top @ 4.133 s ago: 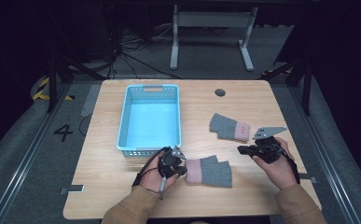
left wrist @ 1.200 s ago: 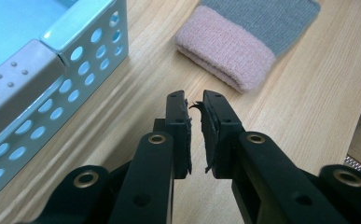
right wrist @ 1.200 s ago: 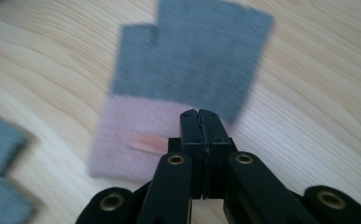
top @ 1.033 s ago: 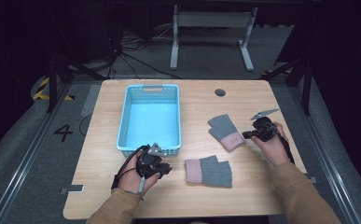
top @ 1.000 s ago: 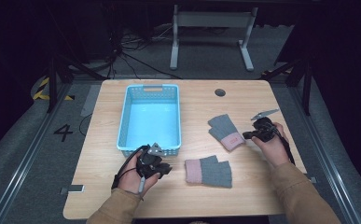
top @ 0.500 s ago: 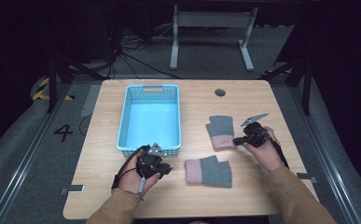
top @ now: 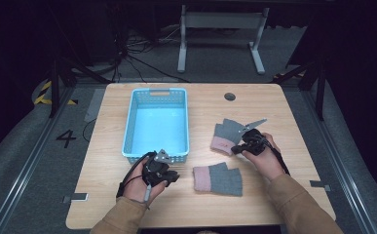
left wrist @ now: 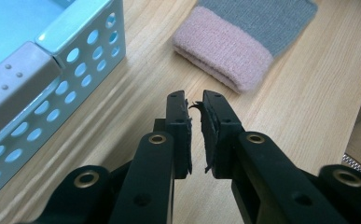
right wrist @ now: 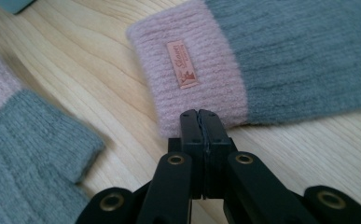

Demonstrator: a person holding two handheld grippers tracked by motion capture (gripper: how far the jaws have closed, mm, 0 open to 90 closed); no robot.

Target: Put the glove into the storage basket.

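You have two grey knitted fingerless gloves with pink ribbed cuffs on the pale wooden table [top: 293,102], and one light blue perforated plastic basket [top: 157,122].

The first glove [top: 226,135] lies right of the basket, and your right gripper [top: 238,147] has its tips at the edge of its pink cuff; the two jaws are pressed together with nothing between them. In the right gripper view, this cuff carries one small tan label with script writing, too small to read.

The second glove [top: 217,179] lies nearer to you, between your two hands.

Your left gripper [top: 169,176] rests by the near right corner of the basket. Its jaws stand almost together, with a narrow slit between the pads, and they hold nothing.

On the floor left of the table, one painted "4" [top: 66,139] is readable.
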